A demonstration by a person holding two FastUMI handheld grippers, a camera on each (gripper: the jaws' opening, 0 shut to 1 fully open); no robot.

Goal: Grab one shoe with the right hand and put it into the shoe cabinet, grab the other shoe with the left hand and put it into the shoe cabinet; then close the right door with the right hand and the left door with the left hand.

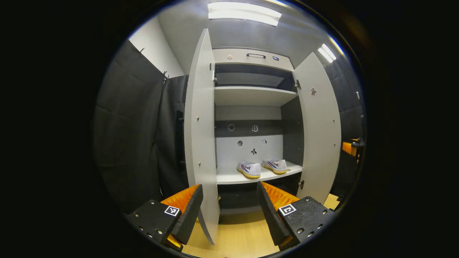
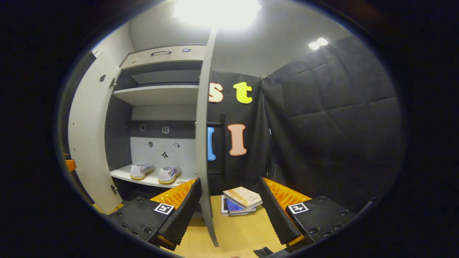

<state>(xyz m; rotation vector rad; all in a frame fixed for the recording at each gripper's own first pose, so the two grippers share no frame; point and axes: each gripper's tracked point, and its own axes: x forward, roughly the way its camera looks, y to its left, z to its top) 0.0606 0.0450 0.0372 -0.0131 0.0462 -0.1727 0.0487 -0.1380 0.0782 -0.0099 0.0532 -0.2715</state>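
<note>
The grey shoe cabinet stands with both doors swung out. Two white shoes sit side by side on its lower shelf; in the right gripper view the same pair of shoes sits low on the left. My left gripper is open, and the left door stands edge-on between its fingers, close to the left finger. My right gripper is open too, with the right door edge-on between its fingers, near the left one. Neither gripper presses on its door.
The right door shows its inner face in the left gripper view, as the left door does in the right gripper view. A small stack of books lies on the wooden floor by the booth's black cloth wall.
</note>
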